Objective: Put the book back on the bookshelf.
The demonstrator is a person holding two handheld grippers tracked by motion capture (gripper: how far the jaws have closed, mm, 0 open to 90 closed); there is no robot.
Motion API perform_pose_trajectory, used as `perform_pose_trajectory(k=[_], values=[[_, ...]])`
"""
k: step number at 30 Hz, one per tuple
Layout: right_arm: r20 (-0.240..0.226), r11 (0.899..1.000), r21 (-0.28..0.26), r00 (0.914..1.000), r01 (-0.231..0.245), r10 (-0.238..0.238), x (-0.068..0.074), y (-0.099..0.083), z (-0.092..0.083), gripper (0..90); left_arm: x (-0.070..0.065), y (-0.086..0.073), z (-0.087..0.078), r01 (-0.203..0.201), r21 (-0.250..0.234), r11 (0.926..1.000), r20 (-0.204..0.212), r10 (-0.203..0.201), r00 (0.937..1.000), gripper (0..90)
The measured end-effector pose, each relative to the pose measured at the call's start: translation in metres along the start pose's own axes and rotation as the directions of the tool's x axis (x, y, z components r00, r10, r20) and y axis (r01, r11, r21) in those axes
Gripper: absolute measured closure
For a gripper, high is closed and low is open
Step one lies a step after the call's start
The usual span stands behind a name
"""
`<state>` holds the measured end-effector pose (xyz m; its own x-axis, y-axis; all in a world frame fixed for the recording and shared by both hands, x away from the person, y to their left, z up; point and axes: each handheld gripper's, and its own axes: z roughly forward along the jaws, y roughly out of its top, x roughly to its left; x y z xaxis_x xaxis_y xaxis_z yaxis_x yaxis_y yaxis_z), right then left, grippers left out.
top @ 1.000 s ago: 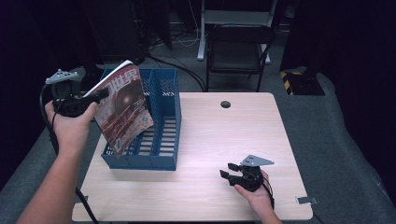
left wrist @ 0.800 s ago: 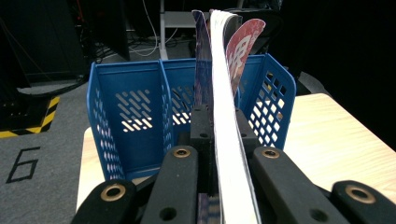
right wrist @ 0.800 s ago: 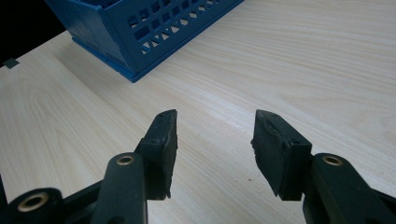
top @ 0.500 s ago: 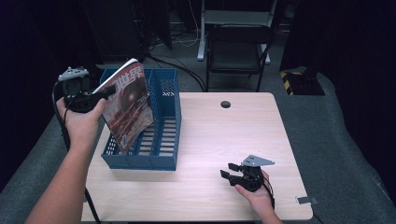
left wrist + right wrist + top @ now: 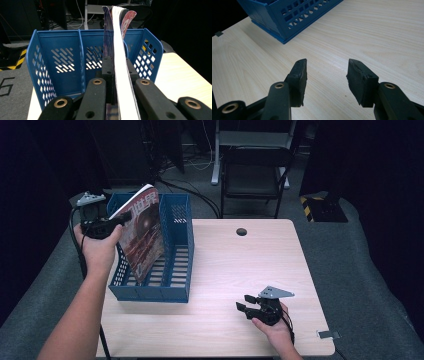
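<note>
My left gripper (image 5: 119,218) is shut on a magazine (image 5: 145,232) with a red cover and white Chinese characters, holding it by its edge. The magazine stands tilted, its lower end inside the blue perforated file basket (image 5: 180,270) at the table's left. In the left gripper view the magazine (image 5: 120,37) rises edge-on between the jaws of my left gripper (image 5: 117,75), with the blue basket (image 5: 62,60) behind it. Near the table's front right my right gripper (image 5: 245,303) rests open, nothing between its jaws. The right gripper view has my right gripper (image 5: 325,72) open above the wooden tabletop.
The light wooden table (image 5: 240,270) has a round cable hole (image 5: 242,231) at its far middle. A black chair (image 5: 252,175) stands behind the table. A corner of the basket (image 5: 287,15) lies ahead of the right gripper. Grey floor surrounds the table.
My left hand has carried the magazine right and down, turning it more upright and lowering its end deeper into the basket. The right hand has stayed still.
</note>
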<state>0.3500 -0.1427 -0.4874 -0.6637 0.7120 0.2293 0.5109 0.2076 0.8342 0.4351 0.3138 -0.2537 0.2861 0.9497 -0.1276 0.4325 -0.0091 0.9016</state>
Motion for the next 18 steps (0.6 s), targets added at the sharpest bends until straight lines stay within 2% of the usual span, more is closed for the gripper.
perform_pose_trajectory(k=[18], values=[[0.000, 1.000, 0.003, 1.0000, 0.003, -0.003, -0.001, 0.000, 0.000, 50.1, 0.004, -0.019, 0.023, 0.014, 0.041, 0.9991, -0.020, -0.013, 0.9997, 84.0]])
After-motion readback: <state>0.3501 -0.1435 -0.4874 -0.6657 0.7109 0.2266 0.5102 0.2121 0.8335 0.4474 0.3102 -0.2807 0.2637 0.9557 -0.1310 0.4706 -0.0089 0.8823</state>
